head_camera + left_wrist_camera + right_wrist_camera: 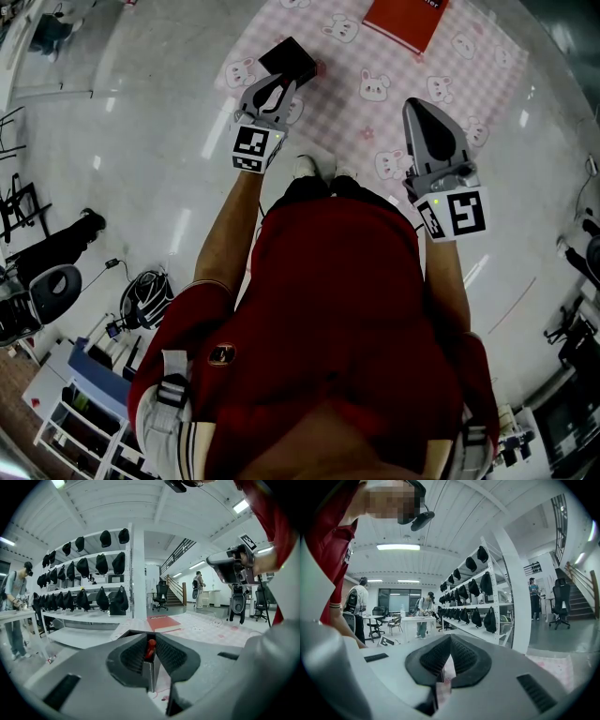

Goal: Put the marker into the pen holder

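Observation:
A black pen holder (287, 59) stands on the pink checked mat (375, 122). A small red piece, seemingly the marker (321, 68), shows at the holder's right corner; I cannot tell if it is inside or beside it. In the left gripper view the same red marker (150, 648) shows through the notch between the jaws, past their tips. My left gripper (284, 87) hangs just short of the holder, jaws together. My right gripper (424, 117) is held over the mat's right part, shut with nothing in it.
A red book (405, 21) lies at the mat's far edge, also seen ahead as the red book (162, 623). White shelving with black bags (101, 599) stands behind. People work at tables (423, 613) further off. Chairs and cables sit on the floor at left (52, 281).

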Available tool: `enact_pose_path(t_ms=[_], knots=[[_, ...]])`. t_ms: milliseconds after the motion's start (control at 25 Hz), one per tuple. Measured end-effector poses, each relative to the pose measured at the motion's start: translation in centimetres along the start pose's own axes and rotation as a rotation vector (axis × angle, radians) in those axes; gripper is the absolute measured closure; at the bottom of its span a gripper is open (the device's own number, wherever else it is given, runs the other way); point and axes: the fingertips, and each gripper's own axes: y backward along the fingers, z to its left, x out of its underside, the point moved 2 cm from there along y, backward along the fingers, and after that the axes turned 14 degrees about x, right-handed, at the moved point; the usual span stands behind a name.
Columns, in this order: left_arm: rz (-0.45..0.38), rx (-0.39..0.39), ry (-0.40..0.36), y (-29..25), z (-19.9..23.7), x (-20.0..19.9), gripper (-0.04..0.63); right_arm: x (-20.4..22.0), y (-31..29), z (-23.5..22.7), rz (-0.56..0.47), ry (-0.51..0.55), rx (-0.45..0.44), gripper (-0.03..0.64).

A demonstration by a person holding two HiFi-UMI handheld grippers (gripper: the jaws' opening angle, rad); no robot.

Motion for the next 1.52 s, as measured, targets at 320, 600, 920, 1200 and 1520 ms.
enact_pose_path(t_ms=[320,600,920,1200,1520], knots=[[-0.017,0.013,0.002,0.1,-0.4,-0.5,0.514,0.0,-0.2,0.5,0.0,0.001,-0.016,0.618],[-0.02,0.009,-0.018,0.7,-0.4,-1.0,0.511,0.0,-0.4,0.9,-0.006,-0.005,-0.027,0.618],[-0.047,0.006,-0.039,1.7,-0.5,-2.7,0.511,-0.3,-0.4,1.7,-0.018,-0.011,-0.033,0.618],[-0.084,0.007,-0.067,2.5,-1.4,-4.4,0.511,-0.1,0.0,1.9,-0.03,-0.018,-0.037,0.618],[-0.193,0.008,-0.13,4.7,-3.0,-9.0,0.511,-0.7,0.0,2.8,-0.061,-0.029,-0.048,0.618]])
